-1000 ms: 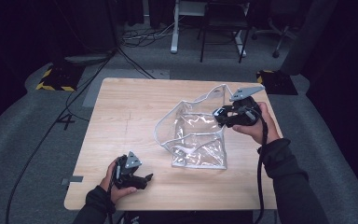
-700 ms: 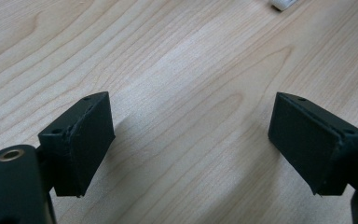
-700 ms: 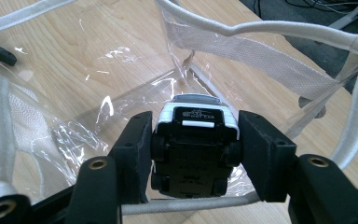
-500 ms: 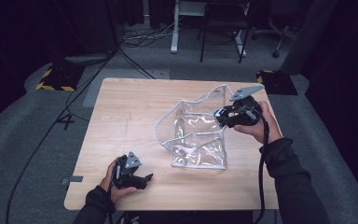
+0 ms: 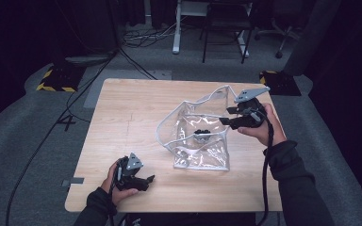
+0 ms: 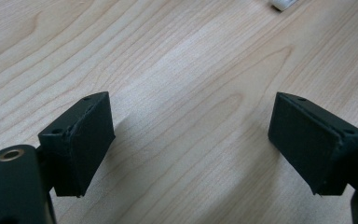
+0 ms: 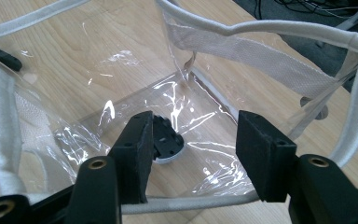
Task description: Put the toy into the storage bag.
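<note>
Right now the right claw (image 7: 191,154) hangs open over the clear bag's (image 5: 202,155) mouth, small black-and-white part (image 7: 168,142) lying inside below-left of it, while the left claw (image 5: 141,181) rests open on the tabletop (image 5: 122,117), farther away.

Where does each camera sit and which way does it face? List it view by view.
High view: above the person's side, looking forward and down at the table; both forearms enter below.
Left gripper view: on the left gripper, facing bare wood between open jaws.
Right gripper view: on the right gripper, looking into the clear bag.
Shared: high and right gripper views both show the bag's small dark object.
</note>
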### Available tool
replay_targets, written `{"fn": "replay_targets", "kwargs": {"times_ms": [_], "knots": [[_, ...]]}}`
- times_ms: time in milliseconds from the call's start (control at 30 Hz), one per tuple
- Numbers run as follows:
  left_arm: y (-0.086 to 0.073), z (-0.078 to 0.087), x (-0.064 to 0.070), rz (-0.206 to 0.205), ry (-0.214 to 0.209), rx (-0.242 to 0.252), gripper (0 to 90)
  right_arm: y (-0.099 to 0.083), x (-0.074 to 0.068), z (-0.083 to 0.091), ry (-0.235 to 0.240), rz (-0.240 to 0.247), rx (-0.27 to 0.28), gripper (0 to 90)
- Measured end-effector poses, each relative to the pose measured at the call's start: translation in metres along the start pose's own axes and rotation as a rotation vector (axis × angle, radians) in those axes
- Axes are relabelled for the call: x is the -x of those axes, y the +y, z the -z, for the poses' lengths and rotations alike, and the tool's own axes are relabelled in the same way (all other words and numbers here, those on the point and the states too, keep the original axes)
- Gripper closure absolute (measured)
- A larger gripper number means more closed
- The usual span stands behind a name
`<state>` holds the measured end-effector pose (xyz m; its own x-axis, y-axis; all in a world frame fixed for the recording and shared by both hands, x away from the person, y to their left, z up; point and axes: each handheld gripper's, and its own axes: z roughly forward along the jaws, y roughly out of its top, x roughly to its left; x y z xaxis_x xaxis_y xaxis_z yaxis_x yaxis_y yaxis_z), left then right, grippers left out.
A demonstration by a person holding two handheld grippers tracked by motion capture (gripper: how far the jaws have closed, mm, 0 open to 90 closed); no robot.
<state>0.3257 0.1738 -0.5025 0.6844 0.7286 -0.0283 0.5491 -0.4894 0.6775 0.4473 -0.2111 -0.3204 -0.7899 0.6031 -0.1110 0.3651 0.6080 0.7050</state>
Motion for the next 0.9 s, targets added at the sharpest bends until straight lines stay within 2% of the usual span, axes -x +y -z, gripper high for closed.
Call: {"fn": "replay_targets", "kwargs": {"times_ms": [200, 400, 900], "knots": [[0.0, 0.0, 0.0, 0.0, 0.0, 0.0, 14.4, 0.0005, -0.0001, -0.0009, 0.003, 0.013, 0.01, 47.2], [0.0, 0.0, 0.0, 0.0, 0.0, 0.0, 14.4, 0.0013, -0.0014, -0.0011, -0.003, 0.005, 0.015, 46.7], [0.0, 0.0, 0.0, 0.0, 0.0, -0.001, 14.4, 0.0018, -0.0022, 0.0011, -0.003, 0.003, 0.082, 40.9]]}}
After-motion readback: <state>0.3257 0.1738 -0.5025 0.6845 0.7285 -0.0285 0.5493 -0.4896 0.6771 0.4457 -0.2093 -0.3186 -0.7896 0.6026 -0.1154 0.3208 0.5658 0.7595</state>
